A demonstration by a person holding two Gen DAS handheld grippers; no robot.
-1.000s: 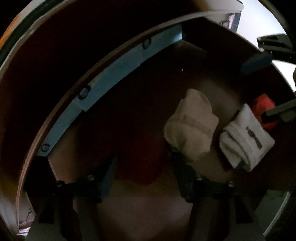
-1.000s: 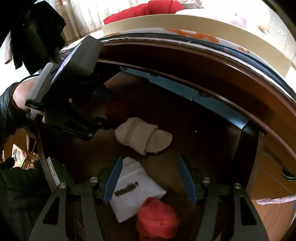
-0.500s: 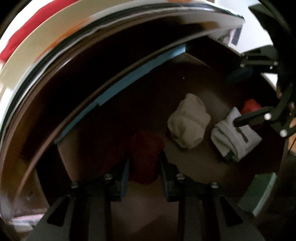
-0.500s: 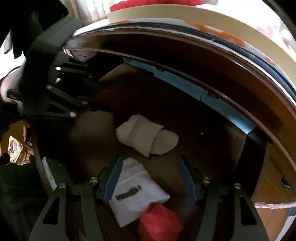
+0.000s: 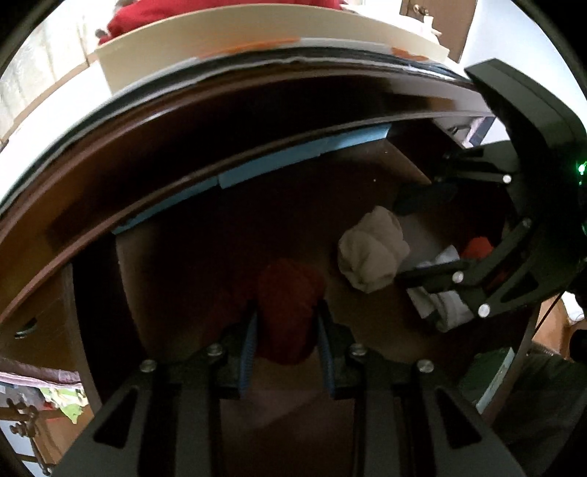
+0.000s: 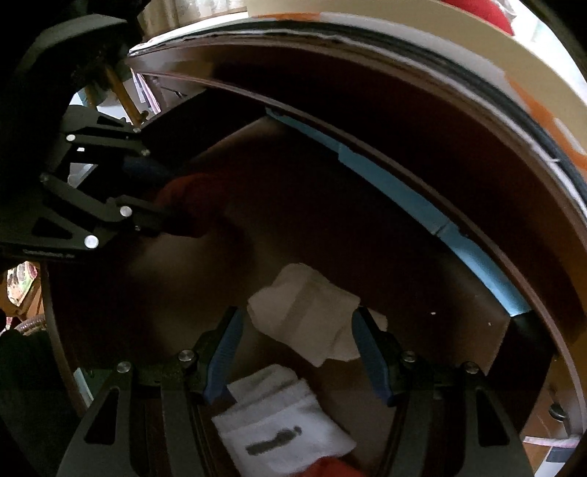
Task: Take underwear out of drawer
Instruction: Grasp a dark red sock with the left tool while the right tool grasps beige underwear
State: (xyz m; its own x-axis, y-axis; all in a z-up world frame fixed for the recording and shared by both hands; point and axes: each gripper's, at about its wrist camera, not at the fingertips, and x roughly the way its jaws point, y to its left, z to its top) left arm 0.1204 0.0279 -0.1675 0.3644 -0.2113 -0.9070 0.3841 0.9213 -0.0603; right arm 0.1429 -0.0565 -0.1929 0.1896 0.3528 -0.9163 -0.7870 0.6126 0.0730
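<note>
Inside the open wooden drawer (image 5: 176, 286), my left gripper (image 5: 287, 308) is shut on a rolled dark red underwear bundle (image 5: 290, 293), held a little above the floor. The right wrist view shows that same gripper (image 6: 165, 216) at the left with the red bundle (image 6: 194, 190). My right gripper (image 6: 298, 315) stands open over a beige rolled bundle (image 6: 304, 315), which lies between its blue pads (image 6: 223, 352) without being pressed. It also shows in the left wrist view (image 5: 433, 275), beside the beige bundle (image 5: 370, 253).
A white folded piece with a dark label (image 6: 279, 429) and a bright red piece (image 6: 330, 469) lie at the drawer's near right. A blue strip (image 5: 293, 157) lines the back wall. Above, a cream board (image 5: 256, 33) carries red cloth (image 5: 220, 14).
My left gripper closed on the dark red bundle and rose with it. The right gripper shifted from over the white folded piece to over the beige bundle, still open.
</note>
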